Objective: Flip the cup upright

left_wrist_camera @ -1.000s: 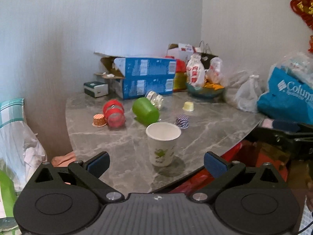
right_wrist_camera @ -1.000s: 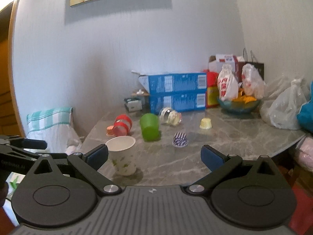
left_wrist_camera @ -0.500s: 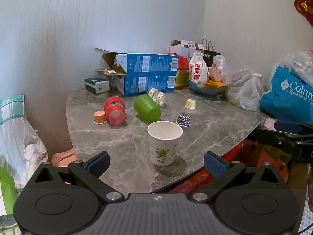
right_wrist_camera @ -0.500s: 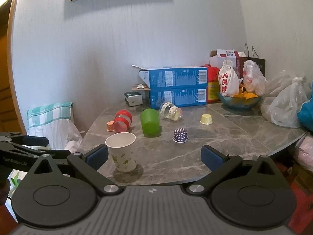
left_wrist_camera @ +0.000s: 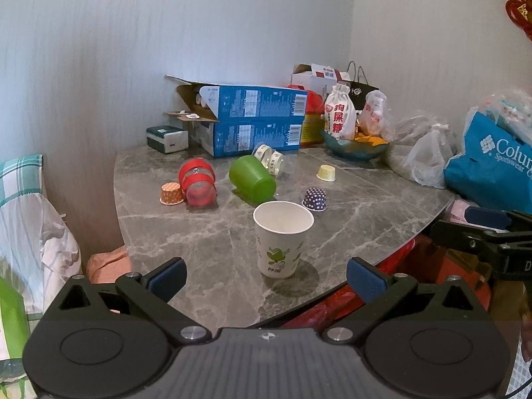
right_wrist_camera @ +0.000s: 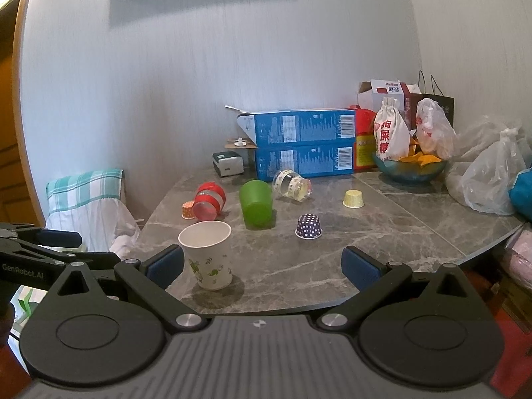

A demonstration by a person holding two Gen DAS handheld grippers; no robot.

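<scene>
Now both grippers backing off table edge: left gripper [left_wrist_camera: 264, 274] and right gripper [right_wrist_camera: 262, 262] jaws spread, empty. Paper cup [left_wrist_camera: 282, 237] stands upright; green cup [left_wrist_camera: 252, 179] lies on side, likely next.

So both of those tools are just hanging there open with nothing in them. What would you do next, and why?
Probably ease the left tool forward toward the green cup. The paper cup already stands upright near the table edge, while the green cup lies on its side just behind it. Both tools, the right tool included, are open and empty, short of the table.
</scene>
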